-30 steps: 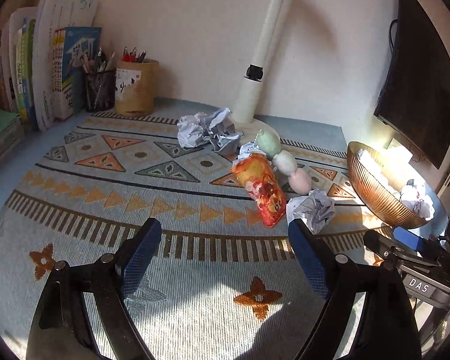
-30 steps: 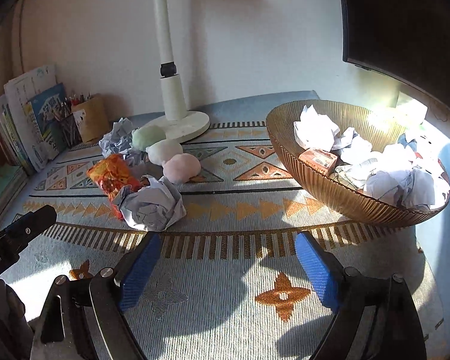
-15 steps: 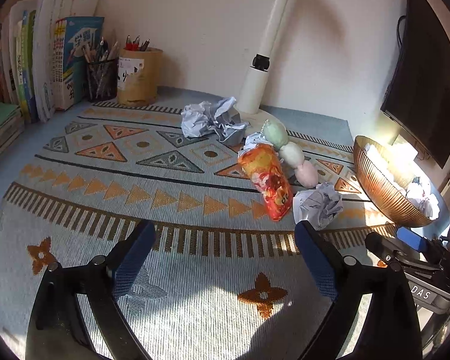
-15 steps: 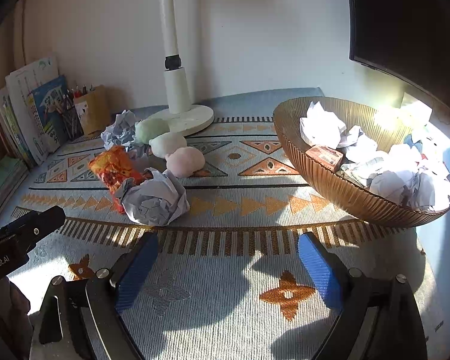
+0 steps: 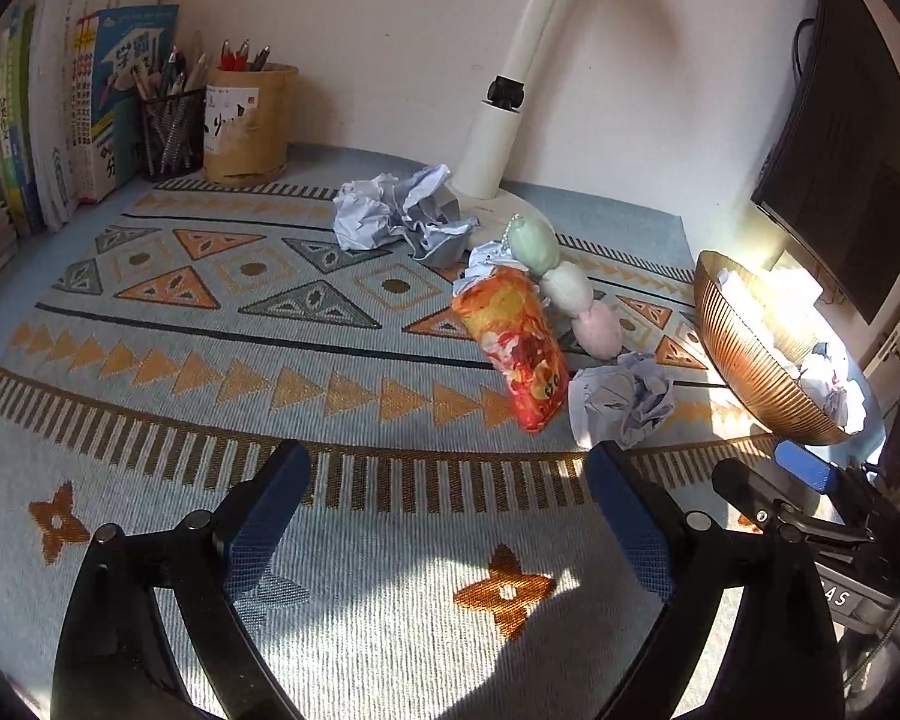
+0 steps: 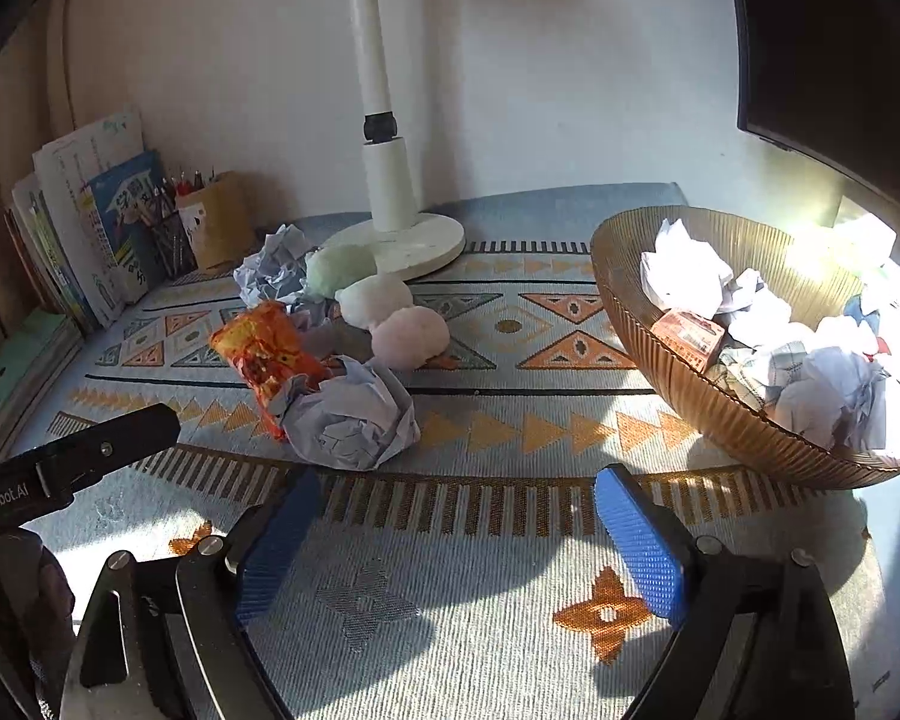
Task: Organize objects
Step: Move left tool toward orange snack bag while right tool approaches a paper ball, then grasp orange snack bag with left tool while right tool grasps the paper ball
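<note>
A crumpled paper ball [image 6: 351,414] [image 5: 621,399] lies on the patterned mat next to an orange snack bag [image 5: 513,348] [image 6: 264,354]. Behind them sit three soft balls on a chain, green [image 5: 533,246], white [image 5: 567,289] and pink [image 5: 597,330] [image 6: 409,336]. A larger crumpled paper [image 5: 399,215] [image 6: 273,267] lies by the lamp base. A ribbed amber bowl [image 6: 708,408] [image 5: 744,354] at right holds crumpled papers and a small box. My left gripper [image 5: 444,519] is open and empty, short of the snack bag. My right gripper [image 6: 456,534] is open and empty, just short of the paper ball.
A white lamp [image 6: 390,198] [image 5: 498,138] stands at the back. Two pen holders [image 5: 249,120] and upright books [image 5: 108,102] stand at the back left. A dark monitor [image 5: 852,174] hangs at the right. The other gripper's body shows at each view's edge.
Both grippers have moved slightly forward toward the objects, which now appear a little larger. Both stay open and empty. Nothing on the mat has moved.
</note>
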Tool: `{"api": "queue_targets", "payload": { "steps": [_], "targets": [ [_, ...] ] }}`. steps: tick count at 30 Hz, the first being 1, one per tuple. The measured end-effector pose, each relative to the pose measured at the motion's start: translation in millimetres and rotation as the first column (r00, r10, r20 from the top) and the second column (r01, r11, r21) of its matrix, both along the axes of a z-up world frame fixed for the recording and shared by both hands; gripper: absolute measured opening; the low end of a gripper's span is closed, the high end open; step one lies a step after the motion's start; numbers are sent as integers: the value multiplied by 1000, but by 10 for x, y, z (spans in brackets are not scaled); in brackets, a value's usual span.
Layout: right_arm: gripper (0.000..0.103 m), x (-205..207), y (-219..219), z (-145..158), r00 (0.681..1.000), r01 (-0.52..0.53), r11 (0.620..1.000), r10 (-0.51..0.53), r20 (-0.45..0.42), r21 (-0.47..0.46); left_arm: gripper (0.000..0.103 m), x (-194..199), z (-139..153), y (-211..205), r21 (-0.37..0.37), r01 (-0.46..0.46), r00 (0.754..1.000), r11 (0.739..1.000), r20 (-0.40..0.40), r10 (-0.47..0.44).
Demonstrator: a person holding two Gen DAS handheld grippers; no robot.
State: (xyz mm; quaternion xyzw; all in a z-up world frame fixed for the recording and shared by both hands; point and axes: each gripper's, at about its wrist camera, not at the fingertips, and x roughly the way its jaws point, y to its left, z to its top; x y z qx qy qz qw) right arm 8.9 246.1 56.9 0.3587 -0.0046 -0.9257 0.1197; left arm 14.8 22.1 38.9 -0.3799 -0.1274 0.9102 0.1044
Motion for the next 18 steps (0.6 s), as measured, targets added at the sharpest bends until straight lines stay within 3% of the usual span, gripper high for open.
{"api": "queue_targets", "payload": {
  "steps": [3, 7, 9, 11, 12, 13, 14, 15, 18],
  "targets": [
    [93, -230, -242, -47, 996, -77, 997, 76, 57, 26, 93, -295, 58, -80, 173, 46, 997, 984, 57, -57],
    [87, -448, -356, -226, 988, -100, 995, 101, 114, -12, 89, -694, 0, 27, 193, 58, 993, 980, 94, -77],
    [79, -501, -380, -312, 987, -91, 996, 91, 135, -7, 77, -843, -116, 113, 222, 78, 983, 972, 144, -111],
    [60, -511, -410, -340, 986, -96, 995, 94, 137, 9, 71, -907, -215, 199, 236, 89, 978, 968, 164, -130],
    [56, -491, -422, -326, 987, -113, 994, 111, 119, 4, 61, -918, -261, 239, 237, 89, 977, 967, 167, -131],
    [55, -465, -431, -302, 987, -127, 992, 126, 97, 5, 55, -919, -288, 270, 233, 92, 978, 968, 163, -132],
    [54, -440, -437, -284, 988, -133, 991, 132, 79, 7, 37, -907, -285, 292, 221, 94, 979, 971, 156, -130],
    [48, -423, -443, -277, 989, -134, 991, 133, 69, 14, 30, -908, -300, 304, 232, 107, 976, 967, 162, -147],
    [46, -373, -442, -236, 993, -113, 993, 112, 33, 29, 25, -905, -333, 249, 273, 89, 976, 958, 167, -138]
  ]
}}
